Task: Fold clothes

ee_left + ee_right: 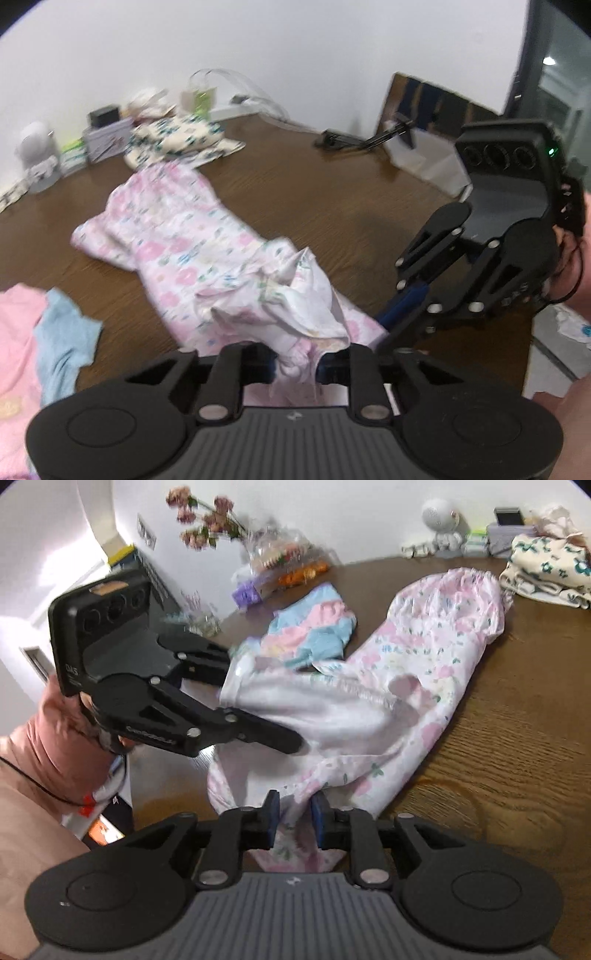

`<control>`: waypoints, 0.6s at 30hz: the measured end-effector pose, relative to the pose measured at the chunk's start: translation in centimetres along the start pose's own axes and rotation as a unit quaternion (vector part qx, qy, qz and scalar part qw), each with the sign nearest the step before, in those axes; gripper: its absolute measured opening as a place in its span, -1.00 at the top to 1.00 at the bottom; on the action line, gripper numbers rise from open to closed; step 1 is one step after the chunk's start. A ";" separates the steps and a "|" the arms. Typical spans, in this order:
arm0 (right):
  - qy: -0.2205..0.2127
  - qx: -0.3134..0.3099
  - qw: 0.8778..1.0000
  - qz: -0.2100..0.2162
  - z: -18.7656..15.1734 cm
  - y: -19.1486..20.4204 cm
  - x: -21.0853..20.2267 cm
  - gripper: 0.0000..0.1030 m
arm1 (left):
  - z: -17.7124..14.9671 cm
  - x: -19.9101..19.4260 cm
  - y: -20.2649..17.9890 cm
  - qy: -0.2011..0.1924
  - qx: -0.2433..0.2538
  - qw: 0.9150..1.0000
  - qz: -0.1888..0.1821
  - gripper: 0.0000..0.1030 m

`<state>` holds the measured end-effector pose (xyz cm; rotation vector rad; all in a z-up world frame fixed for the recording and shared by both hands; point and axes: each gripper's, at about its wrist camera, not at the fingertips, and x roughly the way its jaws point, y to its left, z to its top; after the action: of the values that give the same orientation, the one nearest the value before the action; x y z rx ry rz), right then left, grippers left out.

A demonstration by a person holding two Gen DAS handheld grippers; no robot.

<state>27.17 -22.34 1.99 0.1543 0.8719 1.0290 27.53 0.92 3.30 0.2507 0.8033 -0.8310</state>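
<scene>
- Brown wood-grain bench (332, 206) against a white wall (258, 44).
- Pink floral garment (177, 236) lies lengthwise on bench, near end lifted.
- Left gripper (295, 363): fingers clamped on garment's near end.
- Right gripper (294, 823): fingers pinch the same end.

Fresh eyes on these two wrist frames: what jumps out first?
The pink floral garment stretched across the middle of the brown wooden table, its near end lifted and bunched. Both grippers pinch that end: the right gripper from the near edge, the left gripper beside it. At the table's far edge sits a folded cream garment with green flowers, and a pink and blue striped piece lies left of the floral one.
</scene>
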 end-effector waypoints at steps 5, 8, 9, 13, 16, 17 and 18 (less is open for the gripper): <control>-0.036 0.003 0.999 0.006 -1.0 1.5 -2.2 0.94 | -0.1 -0.2 -0.4 -0.018 -0.003 1.000 -0.022 0.70; -0.026 0.021 0.999 -0.006 -1.4 0.7 -2.1 0.92 | -0.3 1.0 0.3 -0.003 -0.028 1.000 0.000 0.49; -0.020 0.032 0.999 -0.008 -1.5 0.2 -1.8 0.88 | -0.4 1.4 0.6 0.002 -0.036 0.999 0.008 0.30; -0.017 0.064 0.998 -0.022 -1.6 -1.2 -1.3 0.19 | -0.8 1.6 1.1 -0.003 -0.047 0.998 0.047 -0.28; -0.031 0.060 0.997 -0.030 -1.3 -1.2 -1.8 -0.01 | -1.0 0.7 1.5 -0.012 -0.045 0.997 0.058 -0.35; -0.032 0.057 0.997 -0.033 -0.9 -1.4 -1.7 -0.12 | -1.1 0.4 1.7 -0.015 -0.046 0.997 0.063 -0.37; -0.032 0.054 0.997 -0.037 -0.4 -1.7 -1.6 -0.25 | -1.2 0.1 1.9 -0.016 -0.048 0.997 0.066 -0.37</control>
<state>27.66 -24.60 1.77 0.2436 0.8684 0.9031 28.32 2.66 2.25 0.2023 0.7856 -0.6694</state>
